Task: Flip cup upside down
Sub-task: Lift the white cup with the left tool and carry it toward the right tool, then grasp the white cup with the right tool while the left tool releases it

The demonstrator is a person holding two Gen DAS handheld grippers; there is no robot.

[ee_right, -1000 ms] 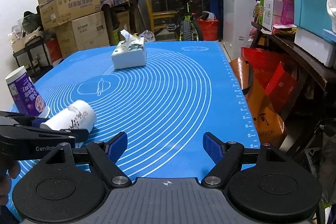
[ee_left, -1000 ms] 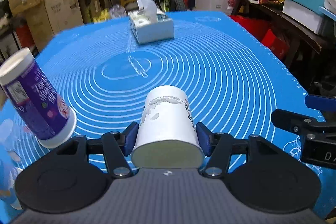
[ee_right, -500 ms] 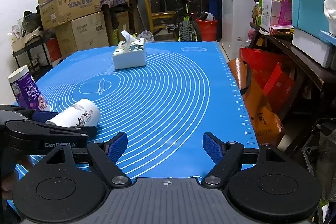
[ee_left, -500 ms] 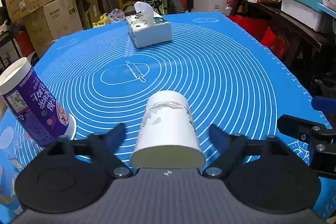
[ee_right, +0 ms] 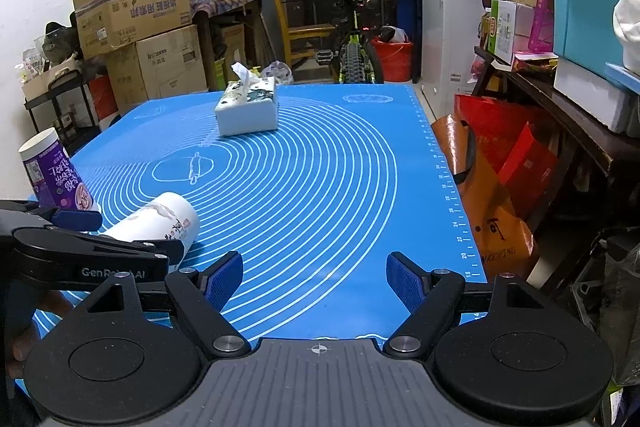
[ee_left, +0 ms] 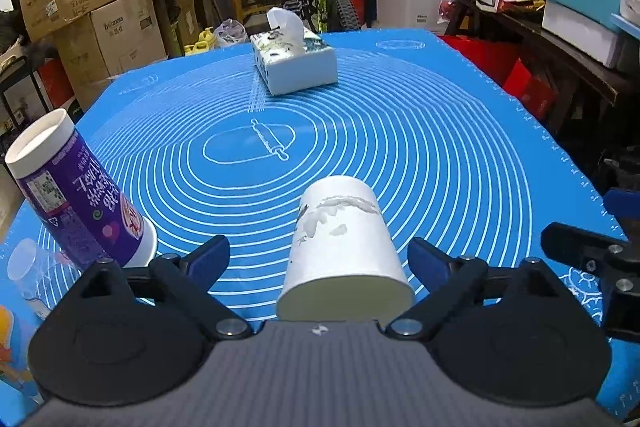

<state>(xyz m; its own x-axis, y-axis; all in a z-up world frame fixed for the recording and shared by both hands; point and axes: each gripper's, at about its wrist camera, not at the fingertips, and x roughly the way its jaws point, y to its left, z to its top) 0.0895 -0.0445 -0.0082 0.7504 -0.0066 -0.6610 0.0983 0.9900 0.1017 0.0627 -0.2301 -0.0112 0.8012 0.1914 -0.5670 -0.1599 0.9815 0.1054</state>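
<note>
The white cup point(ee_left: 345, 243) lies on its side on the blue baking mat point(ee_left: 440, 147), between the spread fingers of the left gripper point(ee_left: 320, 259), neither pad touching it. To its left a purple cup point(ee_left: 76, 203) stands upside down, and a tissue box point(ee_left: 294, 65) sits near the mat's far end. The right gripper point(ee_right: 316, 279) hovers over the mat's near edge, fingers wide apart and holding nothing. Around the table: stacked cardboard boxes point(ee_right: 136, 39), a bicycle point(ee_right: 352, 39), a white freezer point(ee_right: 452, 39) and a turquoise bin point(ee_right: 592, 3).
</note>
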